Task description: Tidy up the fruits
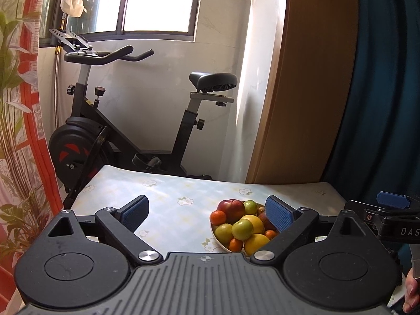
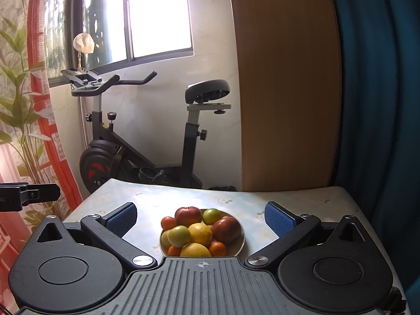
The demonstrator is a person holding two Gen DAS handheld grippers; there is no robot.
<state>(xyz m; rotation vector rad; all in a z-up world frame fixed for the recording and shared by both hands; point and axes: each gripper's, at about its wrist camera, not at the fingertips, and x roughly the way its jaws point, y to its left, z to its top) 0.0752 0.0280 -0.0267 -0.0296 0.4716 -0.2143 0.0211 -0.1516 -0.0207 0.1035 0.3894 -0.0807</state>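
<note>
A pale bowl point(image 2: 240, 244) piled with fruit sits on the table near me. It holds red apples point(image 2: 187, 215), green fruits point(image 2: 179, 236), yellow citrus point(image 2: 200, 233) and small oranges point(image 2: 168, 222). My right gripper point(image 2: 200, 219) is open and empty, its jaws spread wide either side of the bowl and short of it. My left gripper point(image 1: 207, 212) is open and empty; the bowl point(image 1: 218, 241) lies toward its right finger point(image 1: 279, 214), which hides part of the fruit point(image 1: 231, 210). The right gripper's blue pad point(image 1: 392, 200) shows at the left view's right edge.
The table has a pale floral cloth point(image 2: 183, 197). Behind its far edge stands a black exercise bike point(image 2: 147, 136). A wooden panel point(image 2: 283, 92) and blue curtain point(image 2: 380, 105) are at the right, a red-patterned curtain point(image 2: 29, 131) at the left.
</note>
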